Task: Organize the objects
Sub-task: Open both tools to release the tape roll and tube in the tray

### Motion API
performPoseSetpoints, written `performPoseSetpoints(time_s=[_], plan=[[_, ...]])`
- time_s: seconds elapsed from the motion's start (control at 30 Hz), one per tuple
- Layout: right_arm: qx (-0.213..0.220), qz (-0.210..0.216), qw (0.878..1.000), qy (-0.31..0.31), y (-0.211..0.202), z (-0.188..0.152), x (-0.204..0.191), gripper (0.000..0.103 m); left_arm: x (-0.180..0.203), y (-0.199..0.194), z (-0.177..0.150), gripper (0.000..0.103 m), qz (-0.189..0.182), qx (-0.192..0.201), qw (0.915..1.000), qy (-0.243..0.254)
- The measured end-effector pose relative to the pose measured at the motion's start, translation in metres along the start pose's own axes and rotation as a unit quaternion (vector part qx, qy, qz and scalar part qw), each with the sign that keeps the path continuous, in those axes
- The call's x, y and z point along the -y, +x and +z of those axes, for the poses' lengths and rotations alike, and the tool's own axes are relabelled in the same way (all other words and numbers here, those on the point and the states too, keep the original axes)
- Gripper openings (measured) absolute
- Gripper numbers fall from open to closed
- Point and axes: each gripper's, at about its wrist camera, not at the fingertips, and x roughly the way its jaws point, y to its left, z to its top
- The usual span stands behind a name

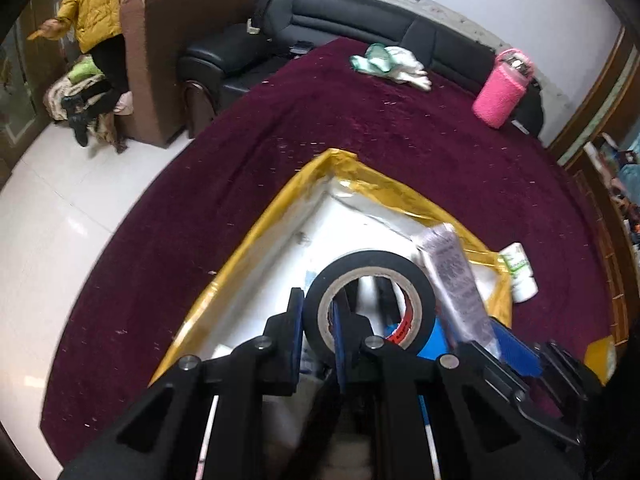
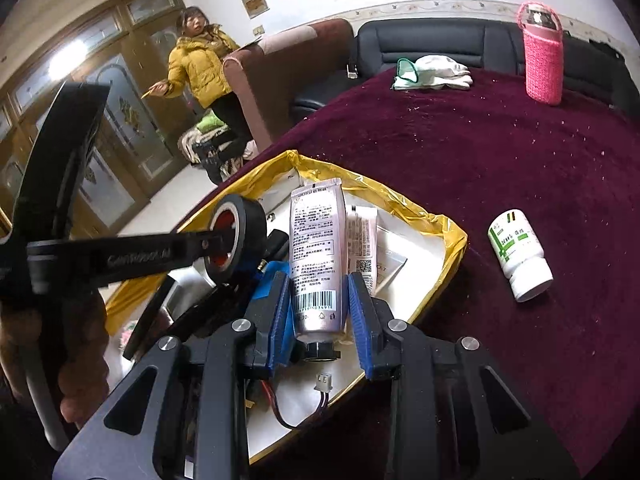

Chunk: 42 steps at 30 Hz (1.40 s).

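A yellow-rimmed white box (image 1: 280, 204) (image 2: 452, 236) sits on the maroon tablecloth. My left gripper (image 1: 318, 320) is shut on a black tape roll (image 1: 370, 268), one finger through its core, holding it upright over the box; it also shows in the right wrist view (image 2: 236, 236). My right gripper (image 2: 318, 300) is shut on a silver-pink tube (image 2: 318, 256), cap toward the camera, above the box; the tube also shows in the left wrist view (image 1: 456, 276). A white and green pill bottle (image 2: 518, 254) (image 1: 518, 272) lies on the cloth right of the box.
The box holds a second tube (image 2: 362, 248), a card, blue items and a wired connector (image 2: 324, 382). A pink knit-sleeved bottle (image 2: 542, 60) and white gloves (image 2: 436, 70) sit at the table's far side. Sofas and a person in a yellow jacket (image 2: 200, 64) are beyond.
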Motion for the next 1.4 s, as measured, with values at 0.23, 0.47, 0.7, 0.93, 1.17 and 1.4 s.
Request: performPoseSetpoints(time_s=[0.23, 0.47, 0.7, 0.93, 1.17, 1.4], plan=[[-0.014, 0.007, 1.0, 0.015, 0.006, -0.002, 0.005, 0.03, -0.013, 0.011, -0.006, 0.014, 0.017, -0.004, 0.9998, -0.012], [-0.009, 0.018, 0.999, 0.031, 0.0, 0.0, 0.011, 0.03, -0.015, -0.005, -0.015, 0.036, -0.03, 0.014, 0.9987, -0.039], [0.025, 0.032, 0.998, 0.043, -0.017, 0.004, 0.016, 0.039, -0.01, -0.052, -0.043, 0.06, -0.032, 0.073, 0.9958, -0.044], [0.032, 0.055, 0.997, 0.044, -0.034, 0.01, 0.02, 0.039, -0.009, -0.092, -0.077, 0.06, -0.069, 0.105, 0.9894, -0.073], [-0.006, 0.051, 0.998, 0.025, -0.049, 0.01, 0.02, 0.038, 0.006, -0.112, -0.092, 0.06, -0.092, 0.117, 0.9873, -0.055], [-0.032, 0.011, 0.999, 0.013, -0.067, 0.0, 0.071, 0.038, 0.03, -0.106, -0.095, 0.06, -0.107, 0.111, 0.9874, -0.038]])
